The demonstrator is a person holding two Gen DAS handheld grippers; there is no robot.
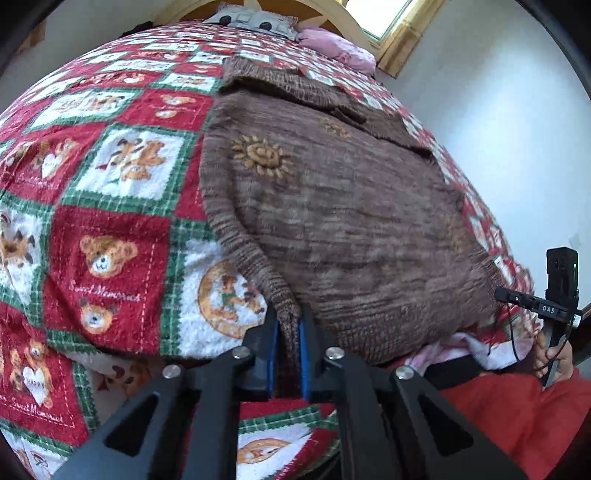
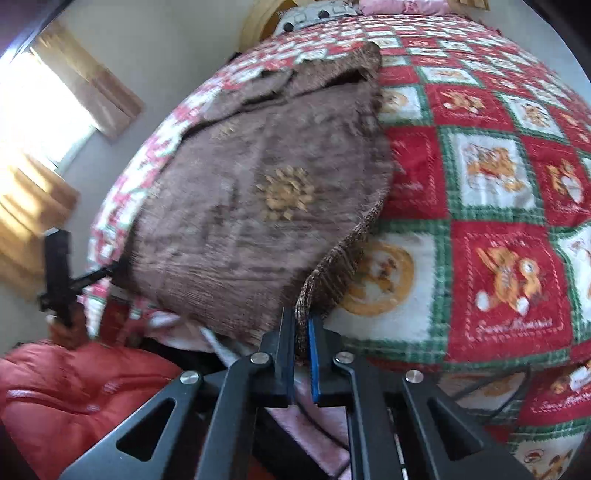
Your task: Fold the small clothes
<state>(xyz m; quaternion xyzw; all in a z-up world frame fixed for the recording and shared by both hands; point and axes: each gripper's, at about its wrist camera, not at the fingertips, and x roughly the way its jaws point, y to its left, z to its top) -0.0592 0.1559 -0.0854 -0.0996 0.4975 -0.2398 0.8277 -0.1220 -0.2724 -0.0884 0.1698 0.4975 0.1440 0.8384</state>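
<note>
A small brown knitted sweater (image 1: 332,206) with tan sun motifs lies spread on a red, green and white teddy-bear blanket (image 1: 107,229). My left gripper (image 1: 289,325) is shut on the sweater's near left corner at the bed's front edge. In the right wrist view the sweater (image 2: 240,206) fills the left middle, and my right gripper (image 2: 301,325) is shut on its near right hem corner, which is lifted a little off the blanket (image 2: 491,236). The right gripper's body (image 1: 559,280) also shows at the sweater's far right in the left view.
A grey cushion (image 1: 251,18) and a pink pillow (image 1: 336,48) lie at the headboard. A window (image 2: 40,110) with tan curtains is left of the bed. Red fabric (image 2: 74,391) lies below the bed's front edge, with pink cloth (image 2: 317,417) under the right gripper.
</note>
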